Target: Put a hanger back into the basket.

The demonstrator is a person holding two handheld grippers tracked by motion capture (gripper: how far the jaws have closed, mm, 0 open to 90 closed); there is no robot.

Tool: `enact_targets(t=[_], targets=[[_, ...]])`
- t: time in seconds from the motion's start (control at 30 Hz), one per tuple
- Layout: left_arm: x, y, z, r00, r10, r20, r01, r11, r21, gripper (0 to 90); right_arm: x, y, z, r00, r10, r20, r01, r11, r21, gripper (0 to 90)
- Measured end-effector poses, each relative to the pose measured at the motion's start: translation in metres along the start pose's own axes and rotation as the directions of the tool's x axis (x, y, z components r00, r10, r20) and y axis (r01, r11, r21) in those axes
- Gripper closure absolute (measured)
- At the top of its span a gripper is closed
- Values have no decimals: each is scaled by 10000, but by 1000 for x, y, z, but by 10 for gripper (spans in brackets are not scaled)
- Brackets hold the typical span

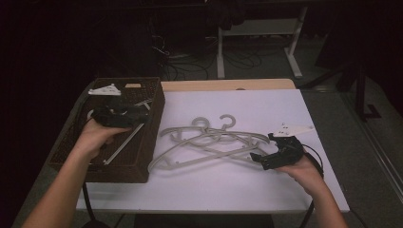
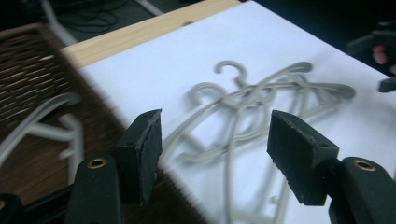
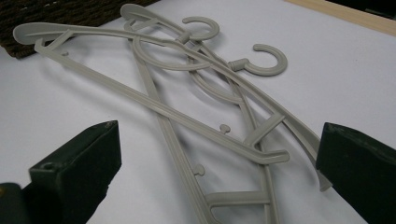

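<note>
Your left gripper [image 1: 124, 115] hangs over the basket [image 1: 142, 164], fingers apart and seemingly empty, while your right gripper [image 1: 266, 149], fingers apart, faces the hangers [image 1: 209, 142] piled beside the basket for pickup.

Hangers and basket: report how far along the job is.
Done: one hanger already lies inside the wicker basket. In hand: nothing; the left gripper sits open over the basket's edge with nothing between its jaws, and the right gripper is open at the end of the pile. Left: two overlapping grey hangers on the white tabletop, not yet gripped.
</note>
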State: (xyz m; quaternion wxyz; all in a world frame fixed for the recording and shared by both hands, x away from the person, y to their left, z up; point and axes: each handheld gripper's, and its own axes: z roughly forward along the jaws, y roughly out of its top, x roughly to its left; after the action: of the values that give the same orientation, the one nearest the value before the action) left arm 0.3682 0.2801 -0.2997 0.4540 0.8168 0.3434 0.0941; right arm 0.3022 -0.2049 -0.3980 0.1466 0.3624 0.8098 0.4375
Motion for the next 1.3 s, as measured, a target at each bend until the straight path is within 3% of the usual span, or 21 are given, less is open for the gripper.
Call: enact_targets(t=[0.13,0.33,0.47,0.6,0.7,0.9,1.0,1.17,1.3], targets=[[-19,7,23,9986,205,487,-205,9998,8,360,0,0,0,10000,-30,-53,30,10000,12,0],[-45,15,59,9951,473,870,-502,9983,310,368,0,-1,-1,10000,-19,-93,19,10000,-14,0],[-62,16,80,9927,752,944,-809,9951,576,376,1,-1,-1,9999,-33,-107,33,10000,6,0],[-71,10,100,9931,760,888,-831,9934,788,388,1,-1,-1,9999,-46,-147,46,10000,16,0],[-73,0,116,9938,831,738,-905,9905,1033,393,1,-1,0,9998,-78,-165,78,10000,31,0],[-66,-23,141,9976,668,159,-685,9824,1738,399,1,-1,-1,9998,-60,-173,60,10000,3,0],[-63,-30,147,9976,640,-259,-581,9808,1859,404,1,-1,0,9998,-78,-181,78,10000,37,0],[-59,-41,154,9973,391,-619,-258,9791,2017,410,2,-1,1,9998,-95,-192,96,9999,55,0],[-55,-51,159,9957,311,-868,-96,9712,2380,421,1,-1,0,9998,-79,-205,80,10000,46,0]])
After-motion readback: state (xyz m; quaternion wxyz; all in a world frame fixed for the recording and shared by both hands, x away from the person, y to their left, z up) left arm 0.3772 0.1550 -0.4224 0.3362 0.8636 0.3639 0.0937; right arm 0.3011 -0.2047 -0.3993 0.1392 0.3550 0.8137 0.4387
